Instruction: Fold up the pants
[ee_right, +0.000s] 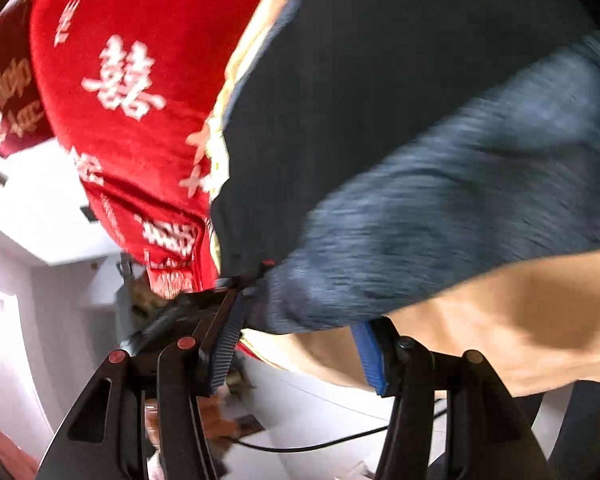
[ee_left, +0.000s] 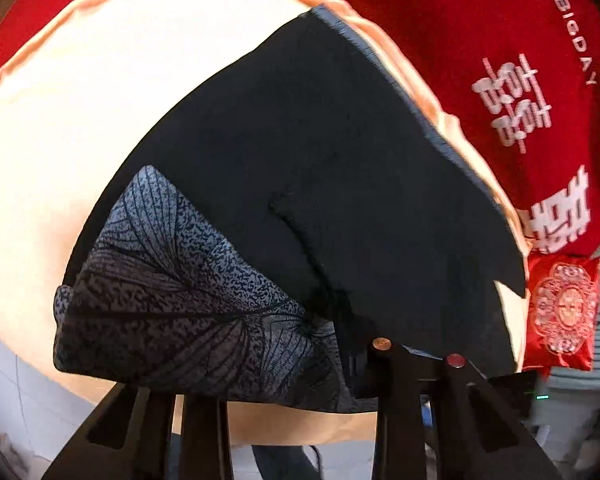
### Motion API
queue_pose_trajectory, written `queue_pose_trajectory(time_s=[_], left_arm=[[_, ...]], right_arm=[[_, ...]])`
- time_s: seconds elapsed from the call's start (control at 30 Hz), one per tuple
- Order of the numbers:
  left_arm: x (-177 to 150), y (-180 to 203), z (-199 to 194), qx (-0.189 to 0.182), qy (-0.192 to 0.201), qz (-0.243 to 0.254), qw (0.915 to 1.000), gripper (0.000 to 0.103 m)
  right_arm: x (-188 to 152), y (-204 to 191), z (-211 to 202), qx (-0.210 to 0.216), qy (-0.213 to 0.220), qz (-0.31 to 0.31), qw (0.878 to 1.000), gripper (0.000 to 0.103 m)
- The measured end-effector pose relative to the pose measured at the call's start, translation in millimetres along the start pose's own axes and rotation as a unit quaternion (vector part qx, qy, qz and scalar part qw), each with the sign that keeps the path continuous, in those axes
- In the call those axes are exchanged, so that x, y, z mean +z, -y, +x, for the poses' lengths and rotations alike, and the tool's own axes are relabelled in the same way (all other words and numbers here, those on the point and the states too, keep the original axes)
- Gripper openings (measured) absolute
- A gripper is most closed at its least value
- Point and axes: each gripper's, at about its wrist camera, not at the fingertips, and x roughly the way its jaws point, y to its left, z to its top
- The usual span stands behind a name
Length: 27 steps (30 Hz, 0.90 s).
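**Both ends of the waistband in hand, ready for the next fold**

We have the pants (ee_left: pixel 300 184) lying on a peach sheet (ee_left: pixel 100 120) spread over the bed, dark fabric flat with the grey leaf-print waistband (ee_left: pixel 168 292) at the near edge. Our left gripper (ee_left: pixel 284 364) sits at that near edge with the printed band bunched over its fingers; it looks clenched on the band, though the cloth hides the pads themselves. In the right wrist view our right gripper (ee_right: pixel 300 344) has its blue ribbed pads (ee_right: pixel 370 356) standing fairly wide, with a thick grey fold of the pants gathered between and above them. The picture is blurred, so we cannot tell whether those pads press on the cloth.

We judge that we are at the lifting step of a fold: both near corners taken up, the rest resting flat. The next move calls for carrying both hands together away from us, keeping the edge taut and level so the halves meet squarely.

A red blanket (ee_left: pixel 500 80) beside the sheet carries white double-happiness characters and the words "THE BIG DAY". A small red embroidered cushion (ee_left: pixel 560 308) bears a round emblem; its writing is too small to read.
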Motion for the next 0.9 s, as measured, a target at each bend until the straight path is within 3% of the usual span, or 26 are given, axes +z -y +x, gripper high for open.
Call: queue_pose_trajectory(time_s=[0.17,0.33,0.37,0.47,0.53,0.7,0.9], left_arm=[[13.6,14.5,-14.5,-0.018,-0.013,0.02,0.9996,0.033],[17.5,26.1,-15.4,-0.004,-0.03,0.053,0.9981,0.033],[16.8,26.1,-15.3,0.001,-0.032,0.059,0.9978,0.033],[13.4,20.8,-14.4,0.011,-0.04,0.063,0.9972,0.033],[10.3,17.9,-12.7,0.019,-0.045,0.063,0.9968,0.033],[9.8,25.0,-23.9,0.028,-0.034,0.076,0.9961,0.033],[37.3,47.5,-44.5,0.026,-0.002,0.087,0.9959,0.033]], right_arm=[[2.2,34.8,-4.4,0.045,0.024,0.035,0.998,0.058],[10.9,60.4,-9.5,0.106,0.069,0.073,0.989,0.058],[10.7,62.9,-11.6,0.115,0.073,0.081,0.987,0.053],[6.5,61.7,-26.1,0.122,0.086,0.097,0.984,0.022],[6.0,51.1,-35.1,0.087,0.088,0.09,0.988,0.012],[14.3,-10.6,-59.1,-0.026,0.068,-0.02,0.997,0.01],[48.4,-75.0,-73.3,-0.085,0.035,-0.105,0.99,0.01]])
